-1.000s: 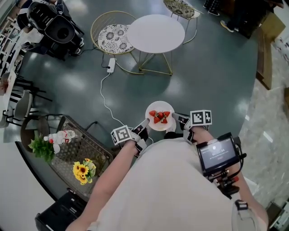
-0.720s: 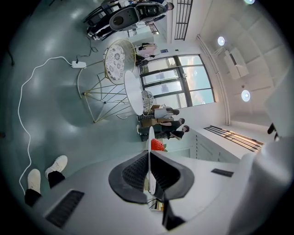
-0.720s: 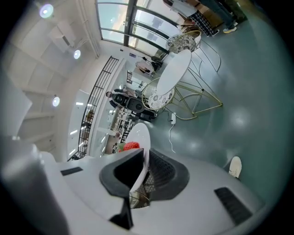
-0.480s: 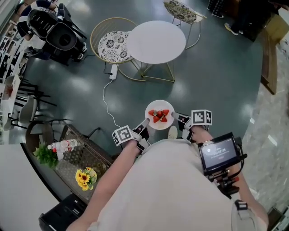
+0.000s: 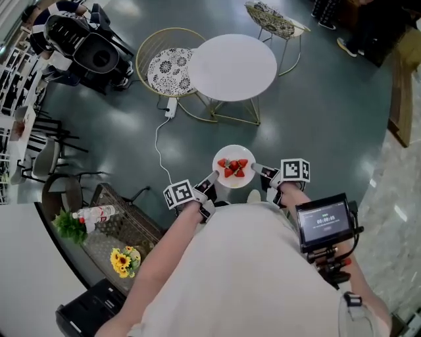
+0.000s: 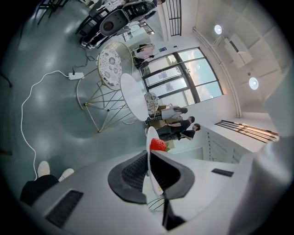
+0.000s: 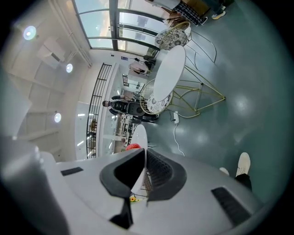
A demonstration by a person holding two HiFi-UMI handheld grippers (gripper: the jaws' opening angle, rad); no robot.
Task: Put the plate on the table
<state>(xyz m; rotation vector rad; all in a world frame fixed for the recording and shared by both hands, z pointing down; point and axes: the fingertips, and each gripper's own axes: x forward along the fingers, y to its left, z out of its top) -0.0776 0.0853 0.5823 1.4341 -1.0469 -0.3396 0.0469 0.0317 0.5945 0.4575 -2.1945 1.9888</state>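
Observation:
A white plate [image 5: 234, 178] with several strawberries [image 5: 232, 168] is held level in the air above the dark floor. My left gripper [image 5: 212, 180] is shut on its left rim and my right gripper [image 5: 257, 169] is shut on its right rim. In the left gripper view the plate [image 6: 149, 142] shows edge-on between the jaws, a strawberry [image 6: 157, 145] on it. The right gripper view shows the plate [image 7: 138, 137] edge-on too. The round white table [image 5: 232, 67] stands ahead, well beyond the plate.
A patterned round chair [image 5: 168, 71] stands left of the table, another chair [image 5: 275, 20] behind it. A white power cable [image 5: 160, 141] crosses the floor. A wire cart [image 5: 118, 227] with flowers [image 5: 122, 259] and bottles is at my left. A screen [image 5: 323, 220] hangs by my right arm.
The table and chairs have come nearer in the head view as I walk toward them. Both grippers keep the same hold on the plate.

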